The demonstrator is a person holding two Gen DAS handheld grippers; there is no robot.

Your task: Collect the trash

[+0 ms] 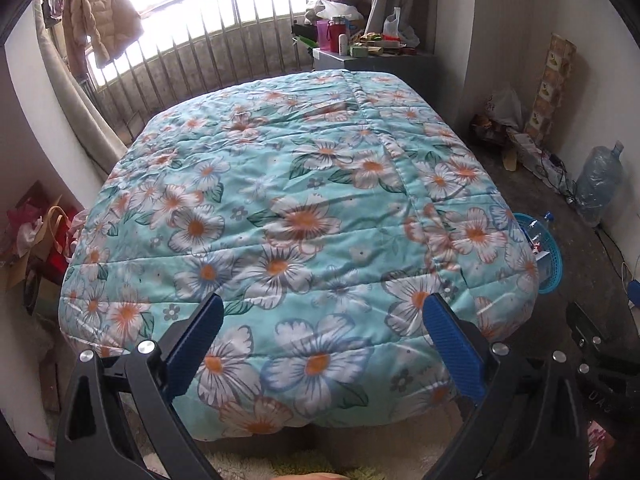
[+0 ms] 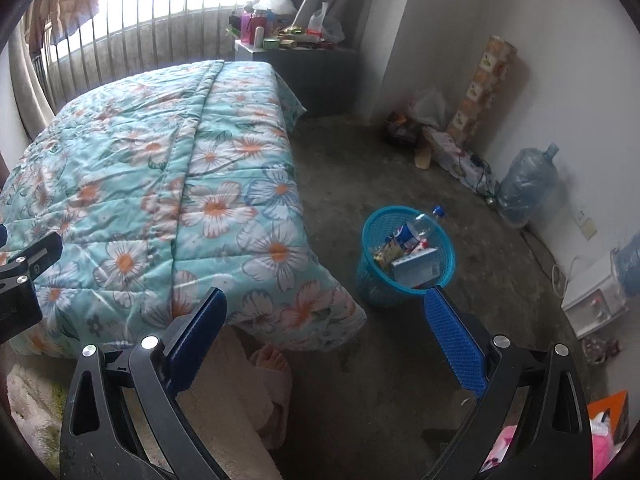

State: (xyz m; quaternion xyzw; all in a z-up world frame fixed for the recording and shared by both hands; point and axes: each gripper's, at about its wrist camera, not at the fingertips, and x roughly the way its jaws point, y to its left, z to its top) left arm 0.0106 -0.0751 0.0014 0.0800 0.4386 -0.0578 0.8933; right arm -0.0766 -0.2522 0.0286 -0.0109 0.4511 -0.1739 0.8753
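Only the right claw (image 2: 326, 300), spread empty, shows the full basket (image 2: 408, 256) ahead; from the left claw (image 1: 322, 308), also spread, the quilt (image 1: 280, 200) half-hides it.

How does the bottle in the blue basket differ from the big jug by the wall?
The bottle is small, leans tilted in the blue basket and wears a label; the big jug is far larger, stands on the floor against the wall and shows no label. Both are clear plastic with blue tops.

A lived-in home bedroom: a bed (image 1: 304, 208) under a floral quilt, a coat (image 1: 100, 20) hanging by the barred window (image 1: 224, 20), a cluttered nightstand (image 2: 304, 60).
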